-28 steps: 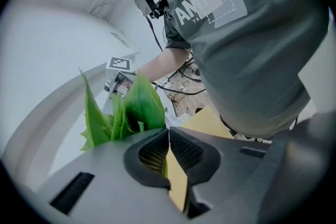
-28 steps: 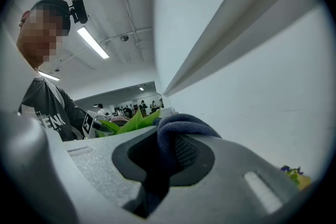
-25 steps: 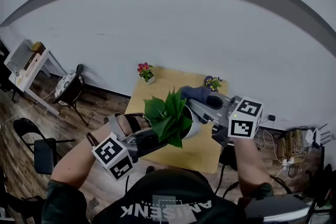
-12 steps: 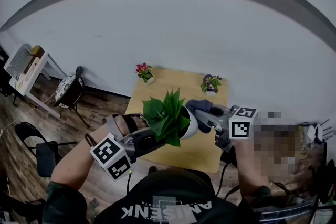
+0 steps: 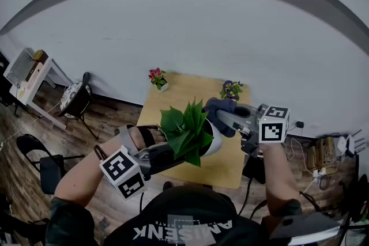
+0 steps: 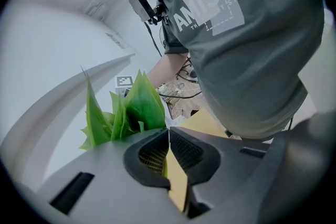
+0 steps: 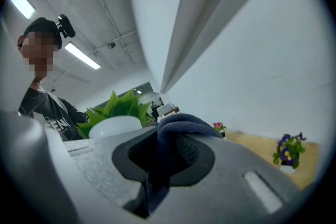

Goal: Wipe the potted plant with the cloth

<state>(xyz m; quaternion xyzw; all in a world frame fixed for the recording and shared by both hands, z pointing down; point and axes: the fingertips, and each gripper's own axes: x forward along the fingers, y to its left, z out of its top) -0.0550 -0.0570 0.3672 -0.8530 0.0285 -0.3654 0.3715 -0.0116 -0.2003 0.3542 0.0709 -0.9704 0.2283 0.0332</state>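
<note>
**Q:** What is the condition and location of the plant (image 5: 187, 131)?

**A:** It has broad, pointed green leaves in a round white pot (image 5: 214, 144). The plant is held in the air above the near half of the yellow desk (image 5: 173, 95). It is tipped, with the leaves to the left and the pot's side toward the right gripper (image 5: 223, 119).

**Q:** What is the grip status?

**A:** The left gripper (image 6: 168, 132) has its fingers (image 6: 191, 150) closed almost edge to edge on a thin green strip of leaf. The right gripper's fingers (image 7: 128, 157) are clamped on the dark blue cloth (image 7: 181, 124). The cloth bunches out past the tips and sits just beside the pot's upper side; contact cannot be confirmed.

**Q:** What does each view add?

**A:**
- **Head view:** it shows both forearms and the whole plant between the two grippers. A red-flowered pot (image 5: 158, 79) and a purple-flowered pot (image 5: 232, 90) stand at the desk's far edge.
- **Left gripper view:** it shows the pinched leaf and more leaves beyond the tips; the white pot is hidden there.
- **Right gripper view:** it shows the cloth fold inside the fingers, and the pot's white curve with leaves behind it.
</note>
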